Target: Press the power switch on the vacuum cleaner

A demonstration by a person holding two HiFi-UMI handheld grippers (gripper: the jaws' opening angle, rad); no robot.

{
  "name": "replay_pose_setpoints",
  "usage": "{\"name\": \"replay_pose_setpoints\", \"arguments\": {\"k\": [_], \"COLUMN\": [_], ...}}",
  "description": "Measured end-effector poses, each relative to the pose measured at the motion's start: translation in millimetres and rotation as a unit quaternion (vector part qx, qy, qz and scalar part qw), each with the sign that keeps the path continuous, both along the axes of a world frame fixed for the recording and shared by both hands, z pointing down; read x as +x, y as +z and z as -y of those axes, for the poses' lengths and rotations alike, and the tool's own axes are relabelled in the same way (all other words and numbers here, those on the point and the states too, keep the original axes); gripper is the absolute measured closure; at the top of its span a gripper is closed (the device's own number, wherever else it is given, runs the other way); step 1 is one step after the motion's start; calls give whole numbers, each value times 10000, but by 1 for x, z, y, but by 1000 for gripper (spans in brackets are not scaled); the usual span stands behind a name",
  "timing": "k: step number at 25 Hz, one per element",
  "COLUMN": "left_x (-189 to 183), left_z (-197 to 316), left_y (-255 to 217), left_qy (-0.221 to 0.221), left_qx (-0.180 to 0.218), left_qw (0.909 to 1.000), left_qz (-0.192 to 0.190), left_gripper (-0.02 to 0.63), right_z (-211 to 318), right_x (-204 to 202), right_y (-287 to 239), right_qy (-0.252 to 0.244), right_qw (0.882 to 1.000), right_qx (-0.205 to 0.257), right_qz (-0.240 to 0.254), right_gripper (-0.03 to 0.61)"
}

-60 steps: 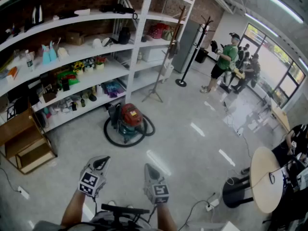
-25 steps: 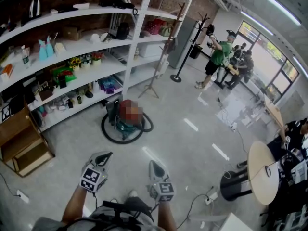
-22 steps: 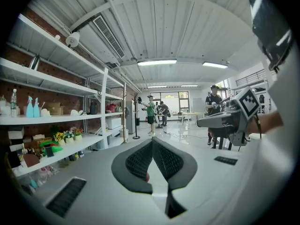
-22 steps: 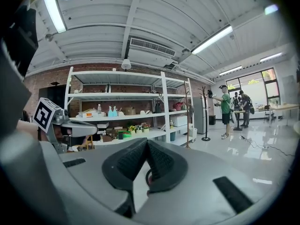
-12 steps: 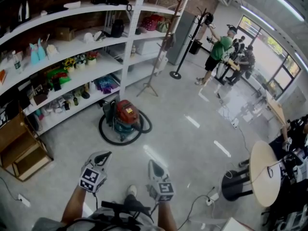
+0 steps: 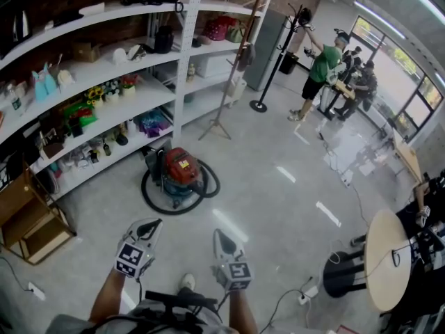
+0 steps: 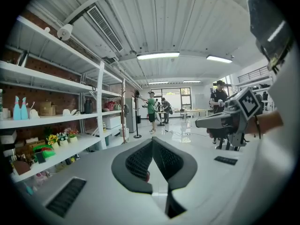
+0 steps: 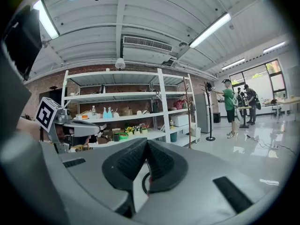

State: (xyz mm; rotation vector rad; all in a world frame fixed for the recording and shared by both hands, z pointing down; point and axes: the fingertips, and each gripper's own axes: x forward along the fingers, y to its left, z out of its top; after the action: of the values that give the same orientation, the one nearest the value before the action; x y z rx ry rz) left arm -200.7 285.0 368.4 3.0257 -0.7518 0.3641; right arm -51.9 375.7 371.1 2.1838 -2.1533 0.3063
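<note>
Hovering clenched and empty, left claw (image 6: 153, 223), right claw (image 6: 217, 234), vacuum cleaner (image 6: 179, 172) well ahead.

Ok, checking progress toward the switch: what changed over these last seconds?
The view has crept slightly nearer the vacuum cleaner, and the person in green now reaches toward the coat stand. Nothing was grasped or released. The left tongs and right tongs stay shut, empty, well short of it.

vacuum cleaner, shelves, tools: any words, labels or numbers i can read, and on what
Nothing here can be read.
The label on the vacuum cleaner: a yellow patch, too small to read.
The shelves: any print there is too small and blurred.
The left tool and right tool: black-and-white square patterns only, no words.
</note>
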Motion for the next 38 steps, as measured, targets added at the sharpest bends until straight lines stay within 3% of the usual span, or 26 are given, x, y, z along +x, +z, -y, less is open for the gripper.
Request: {"name": "replay_pose_setpoints", "arguments": {"k": [13,27,38], "left_x": [77,103,129], "left_z": [32,62,124], "left_y": [4,-1,-1], "left_qy": [-249,-336,-366], "left_qx": [32,148,123], "left_qw": [9997,9993,9992], "left_qz": [61,29,-26], "left_gripper": [606,606,606], "right_z": [31,58,123], "right_x": [74,102,130], "right_y": [13,7,5], "right_qy": [-356,-399,-395], "right_qw": [9991,9991,9991], "right_qx": [-90,-25,-34], "right_qz": [208,148,124], "right_gripper": [568,568,568]}}
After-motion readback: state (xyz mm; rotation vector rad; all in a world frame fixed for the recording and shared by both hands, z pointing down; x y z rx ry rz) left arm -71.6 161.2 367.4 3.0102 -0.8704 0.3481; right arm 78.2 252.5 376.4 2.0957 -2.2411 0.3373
